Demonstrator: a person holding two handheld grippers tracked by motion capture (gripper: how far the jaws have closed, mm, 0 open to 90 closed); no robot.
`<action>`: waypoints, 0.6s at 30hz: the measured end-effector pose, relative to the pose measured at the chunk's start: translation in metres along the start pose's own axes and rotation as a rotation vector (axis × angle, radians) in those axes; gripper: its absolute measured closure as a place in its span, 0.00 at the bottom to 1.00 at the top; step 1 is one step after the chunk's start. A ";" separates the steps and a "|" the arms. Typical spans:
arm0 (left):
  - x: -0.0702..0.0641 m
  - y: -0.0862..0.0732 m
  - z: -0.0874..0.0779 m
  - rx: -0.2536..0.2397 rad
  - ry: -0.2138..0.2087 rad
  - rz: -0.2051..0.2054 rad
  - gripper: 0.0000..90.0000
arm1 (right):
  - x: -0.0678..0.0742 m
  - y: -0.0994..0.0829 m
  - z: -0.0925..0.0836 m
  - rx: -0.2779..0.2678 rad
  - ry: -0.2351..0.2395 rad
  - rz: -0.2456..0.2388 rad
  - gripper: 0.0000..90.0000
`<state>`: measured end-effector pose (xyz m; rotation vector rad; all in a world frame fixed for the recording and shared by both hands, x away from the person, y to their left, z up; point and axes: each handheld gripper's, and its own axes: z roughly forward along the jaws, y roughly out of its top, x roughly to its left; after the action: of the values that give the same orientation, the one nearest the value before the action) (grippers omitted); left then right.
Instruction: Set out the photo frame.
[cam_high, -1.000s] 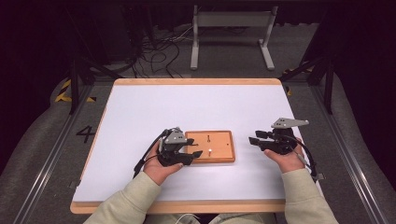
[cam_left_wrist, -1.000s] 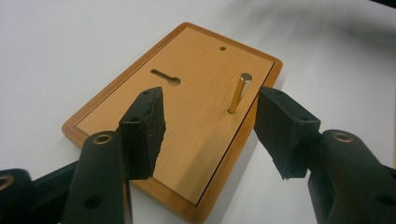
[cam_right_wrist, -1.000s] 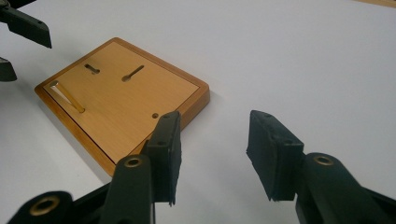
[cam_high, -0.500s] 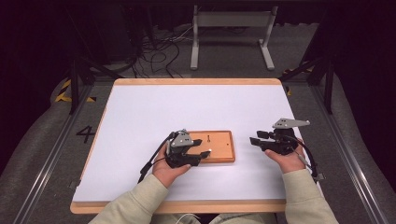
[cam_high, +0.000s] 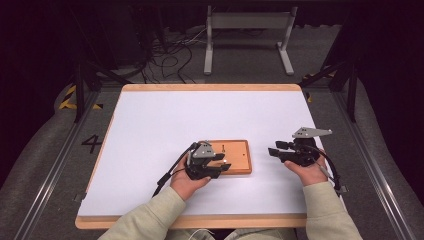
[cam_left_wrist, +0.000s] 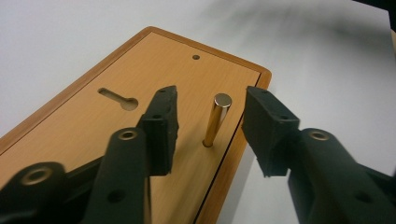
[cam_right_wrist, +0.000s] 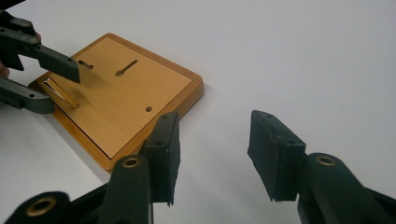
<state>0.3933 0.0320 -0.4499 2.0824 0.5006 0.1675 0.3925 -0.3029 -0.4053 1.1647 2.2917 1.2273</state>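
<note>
Closing left gripper (cam_left_wrist: 210, 121) jaws around brass pin (cam_left_wrist: 216, 119), untouched; right gripper (cam_right_wrist: 212, 156) released.

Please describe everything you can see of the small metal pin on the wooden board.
The metal pin is a thin, shiny, gold-coloured cylinder with a flat silvery top. It stands in a hole near one edge of the wooden board, tilted a little. The left gripper has its black jaws on either side of it; they have just been closing, with a gap on each side. Only the board touches the pin.
</note>
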 end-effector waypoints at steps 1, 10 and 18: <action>0.000 0.000 0.001 0.003 -0.001 0.000 0.68 | 0.000 0.000 0.000 0.002 0.000 0.002 0.60; -0.003 0.000 0.004 0.033 0.009 0.051 0.93 | 0.000 0.000 0.001 0.005 0.004 0.001 0.60; -0.008 0.000 0.004 0.043 0.047 0.159 0.93 | 0.001 0.000 0.001 0.007 0.005 -0.004 0.60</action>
<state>0.3875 0.0254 -0.4519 2.1646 0.3696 0.3012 0.3926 -0.3015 -0.4059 1.1598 2.3022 1.2231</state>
